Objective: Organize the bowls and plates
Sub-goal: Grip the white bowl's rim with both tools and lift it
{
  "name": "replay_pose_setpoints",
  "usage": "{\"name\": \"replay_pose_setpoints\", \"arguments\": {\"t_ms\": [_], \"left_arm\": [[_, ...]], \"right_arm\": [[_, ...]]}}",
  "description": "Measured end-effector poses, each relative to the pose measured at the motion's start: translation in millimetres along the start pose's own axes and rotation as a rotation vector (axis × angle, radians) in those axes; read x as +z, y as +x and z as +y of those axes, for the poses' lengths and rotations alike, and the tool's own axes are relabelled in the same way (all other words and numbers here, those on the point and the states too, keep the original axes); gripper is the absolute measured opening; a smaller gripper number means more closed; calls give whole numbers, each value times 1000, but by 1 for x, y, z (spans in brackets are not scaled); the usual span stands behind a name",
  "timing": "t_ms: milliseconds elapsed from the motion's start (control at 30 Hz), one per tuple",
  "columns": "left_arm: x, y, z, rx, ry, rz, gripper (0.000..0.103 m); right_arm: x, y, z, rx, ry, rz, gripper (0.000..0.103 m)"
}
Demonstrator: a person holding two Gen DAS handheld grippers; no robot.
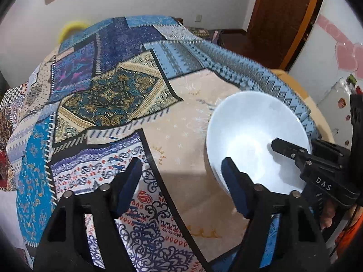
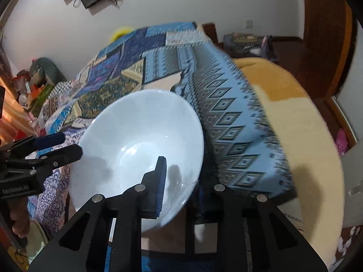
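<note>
The right claw (image 2: 174, 181) pinches the rim of the glossy white ceramic bowl (image 2: 140, 140) above the patchwork-covered counter (image 1: 102, 104), the left claw (image 1: 181, 181) wide and empty; next, likely, setting it down.

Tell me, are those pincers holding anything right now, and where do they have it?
The right gripper holds the white bowl by its near rim, one finger inside and one outside. The left gripper is open, holding nothing.

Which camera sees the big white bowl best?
The right wrist view. There the white bowl fills the middle, with its whole inside and most of its rim showing, and the right claw pinches its near rim. The left wrist view shows the bowl smaller, off to the right, partly behind a claw.
</note>
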State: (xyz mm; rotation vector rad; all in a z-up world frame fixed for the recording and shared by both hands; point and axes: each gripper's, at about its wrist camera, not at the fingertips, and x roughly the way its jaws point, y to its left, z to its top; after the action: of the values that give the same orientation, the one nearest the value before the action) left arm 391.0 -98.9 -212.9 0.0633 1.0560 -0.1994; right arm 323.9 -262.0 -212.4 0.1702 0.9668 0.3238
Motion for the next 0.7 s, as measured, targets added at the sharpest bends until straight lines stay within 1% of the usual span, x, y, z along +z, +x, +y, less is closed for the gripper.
{"name": "replay_pose_setpoints", "arguments": {"t_ms": [33,167,267,300,333,367,433,533,700], "left_arm": [[-1,4,0,-11,0,12,64],[-1,17,-1,-57,-24,61,56],[-1,23,-1,-83,-40,82,43],[-1,25,-3,-92,-36,91,36],[-1,27,-5,-99,-29,102,31],[0,28,-9,-99,-11,115,29],[0,29,-17,-93,24,123,18],[-4,26,-23,-55,40,117,19],[-13,16,-22,-70,42,123,18]], "right_arm": [[-1,1,2,-9,-12,3,21],[-3,4,8,-36,-52,21,21],[-6,2,11,-48,-58,15,21],[-5,3,11,-44,-56,16,21],[-8,1,11,-38,-52,15,20],[-6,2,12,-38,-48,15,19],[-6,0,13,-45,-40,18,19],[-4,1,19,-71,-45,15,19],[-9,-6,19,-39,-13,19,18]]}}
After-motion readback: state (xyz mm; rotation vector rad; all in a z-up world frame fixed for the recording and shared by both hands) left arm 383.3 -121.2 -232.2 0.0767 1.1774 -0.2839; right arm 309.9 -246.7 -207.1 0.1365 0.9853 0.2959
